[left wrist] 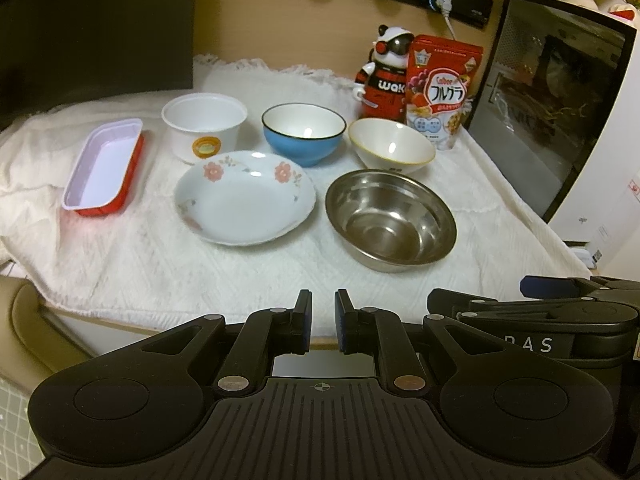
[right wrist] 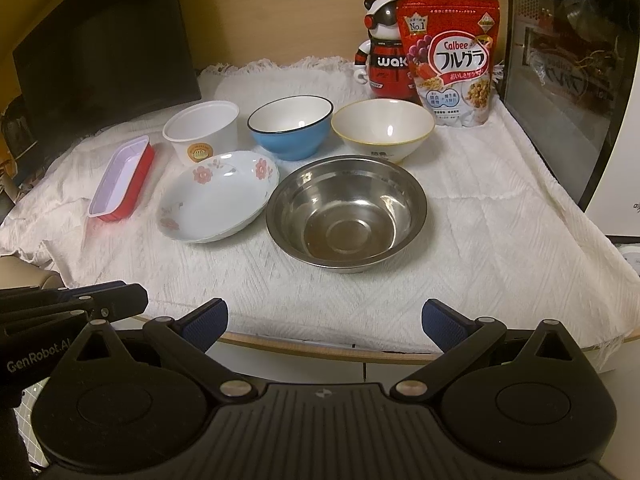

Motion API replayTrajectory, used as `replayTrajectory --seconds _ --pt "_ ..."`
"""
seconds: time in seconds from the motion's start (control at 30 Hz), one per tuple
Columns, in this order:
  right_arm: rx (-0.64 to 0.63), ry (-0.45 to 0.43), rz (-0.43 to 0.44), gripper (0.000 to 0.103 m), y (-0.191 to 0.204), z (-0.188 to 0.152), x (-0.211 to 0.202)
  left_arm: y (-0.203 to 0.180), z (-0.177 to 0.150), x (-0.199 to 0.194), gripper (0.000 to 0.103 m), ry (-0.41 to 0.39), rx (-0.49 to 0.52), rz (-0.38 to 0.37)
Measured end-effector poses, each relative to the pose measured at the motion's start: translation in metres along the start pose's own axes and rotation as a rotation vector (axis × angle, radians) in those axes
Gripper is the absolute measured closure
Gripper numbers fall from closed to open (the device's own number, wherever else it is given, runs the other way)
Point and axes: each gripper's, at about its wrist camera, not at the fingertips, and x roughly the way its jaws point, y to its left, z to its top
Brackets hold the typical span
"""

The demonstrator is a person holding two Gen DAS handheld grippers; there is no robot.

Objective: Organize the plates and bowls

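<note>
On the white cloth stand a steel bowl (left wrist: 390, 220) (right wrist: 346, 210), a floral plate (left wrist: 244, 196) (right wrist: 218, 196), a blue bowl (left wrist: 304, 132) (right wrist: 290, 126), a cream bowl (left wrist: 391, 146) (right wrist: 382, 130), a white tub (left wrist: 204, 126) (right wrist: 202, 128) and a red rectangular tray (left wrist: 104, 168) (right wrist: 122, 178). My left gripper (left wrist: 323, 320) hangs at the table's near edge, jaws nearly shut and empty. My right gripper (right wrist: 324, 320) is wide open and empty, in front of the steel bowl.
A cereal bag (left wrist: 440, 92) (right wrist: 456, 60) and a robot figurine (left wrist: 384, 76) (right wrist: 380, 48) stand at the back. A microwave (left wrist: 552, 100) (right wrist: 568, 60) is on the right, a dark monitor (left wrist: 96, 24) (right wrist: 104, 52) on the left.
</note>
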Motion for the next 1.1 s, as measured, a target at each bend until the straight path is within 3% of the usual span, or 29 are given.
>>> replayTrajectory --seconds 0.63,0.93,1.1 --pt "0.012 0.002 -0.004 0.0 0.005 0.015 0.02 0.03 0.017 0.022 0.088 0.018 -0.055 -0.027" --pt "0.149 -0.055 0.018 0.0 0.008 0.041 0.05 0.065 0.049 0.06 0.088 0.043 -0.077 -0.151" --pt "0.145 -0.045 -0.048 0.0 0.027 0.05 0.067 0.09 0.068 0.096 0.088 0.156 -0.034 -0.276"
